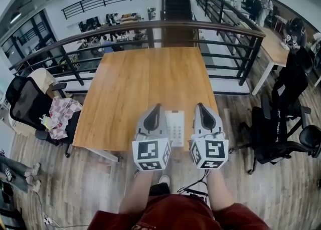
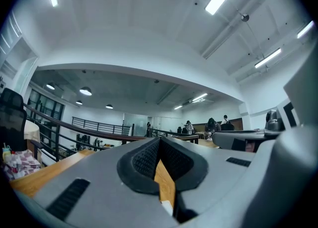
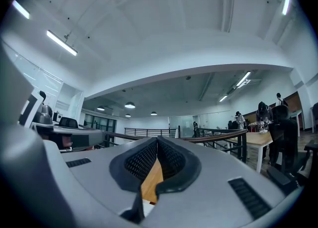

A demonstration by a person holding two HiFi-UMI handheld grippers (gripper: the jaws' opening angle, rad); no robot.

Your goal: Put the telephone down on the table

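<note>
Head view: telephone (image 1: 175,128) on table (image 1: 130,83); left hand-held gripper (image 1: 158,106), right hand-held gripper (image 1: 199,105) pressed together.

No legible text, number or brand in any view. On the telephone (image 1: 175,127), the head view shows keypad buttons, but their markings are too small to read. On the black office chair (image 1: 275,124), a strip of white lettering runs down the backrest and is illegible. The marker cubes (image 1: 151,155) on the left gripper (image 1: 157,107) and the right gripper (image 1: 199,106) carry black-and-white square patterns only, no characters.
</note>
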